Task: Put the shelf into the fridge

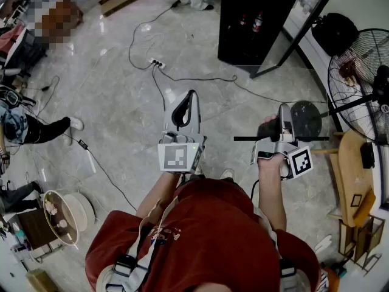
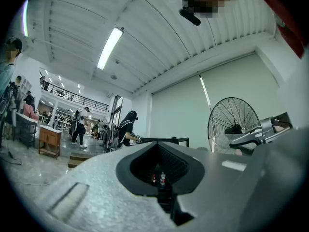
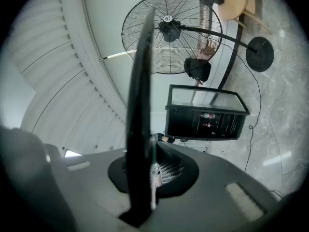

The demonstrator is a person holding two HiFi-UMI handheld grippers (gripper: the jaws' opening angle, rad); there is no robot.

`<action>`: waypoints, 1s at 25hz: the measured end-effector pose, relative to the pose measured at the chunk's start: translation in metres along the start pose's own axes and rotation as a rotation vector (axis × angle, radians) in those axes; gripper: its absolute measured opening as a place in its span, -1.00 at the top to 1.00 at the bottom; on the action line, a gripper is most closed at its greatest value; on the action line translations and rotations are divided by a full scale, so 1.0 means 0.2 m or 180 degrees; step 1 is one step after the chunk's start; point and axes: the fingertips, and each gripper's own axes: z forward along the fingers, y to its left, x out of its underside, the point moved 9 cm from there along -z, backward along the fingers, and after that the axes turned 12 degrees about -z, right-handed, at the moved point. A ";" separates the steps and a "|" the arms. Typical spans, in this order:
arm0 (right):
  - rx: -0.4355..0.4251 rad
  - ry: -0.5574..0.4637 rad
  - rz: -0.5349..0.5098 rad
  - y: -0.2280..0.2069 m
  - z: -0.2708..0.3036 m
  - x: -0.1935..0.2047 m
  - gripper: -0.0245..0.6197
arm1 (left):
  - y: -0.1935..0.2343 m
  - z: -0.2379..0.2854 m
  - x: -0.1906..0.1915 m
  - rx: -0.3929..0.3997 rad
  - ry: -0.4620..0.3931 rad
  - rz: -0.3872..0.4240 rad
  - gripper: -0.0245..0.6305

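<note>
At the far left, people (image 1: 30, 126) sit at the room's edge beside a round wicker object (image 1: 59, 216). A black cable (image 1: 200, 79) runs from a power strip (image 1: 156, 62) across the marble floor (image 1: 103, 102), lying between the person and the fridge (image 1: 252, 20).

The left gripper (image 1: 192, 96) points to the far side, tilted upward toward the ceiling. Its jaws are pressed together with nothing between them. The bare left forearm (image 1: 159, 192) reaches forward from the red shirt (image 1: 200, 230).

The black fridge stands at the far side, right of centre. Its glass door (image 1: 295, 26) is swung open to the right, and bottles (image 1: 258, 22) show inside.

The right gripper (image 1: 285, 115) is held well short of the fridge, with its jaws clamped on the shelf (image 1: 246, 139). The shelf is a thin dark pane seen edge-on, stretching left and right of the jaws. In the right gripper view it rises as a dark band (image 3: 140, 81) straight out of the closed jaws. The right hand (image 1: 270, 163) grips the handle, with the forearm extended forward.

A large standing fan (image 1: 358, 87) is at the right. Its round base (image 1: 307, 119) sits on the floor near the shelf's right end, and a wooden chair (image 1: 352, 163) stands nearer.
</note>
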 end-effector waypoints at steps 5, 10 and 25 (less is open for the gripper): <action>-0.0034 -0.0055 0.0020 0.11 0.04 0.13 0.90 | 0.11 -0.03 -0.04 0.0017 -0.0024 -0.0011 0.91; -0.0044 -0.0084 0.0025 0.16 0.09 0.25 0.90 | 0.24 -0.03 -0.07 0.0066 -0.0083 -0.0009 0.91; 0.0066 -0.0147 0.0054 0.20 0.17 0.63 0.90 | 0.64 -0.07 -0.10 0.0074 -0.0059 -0.0053 0.91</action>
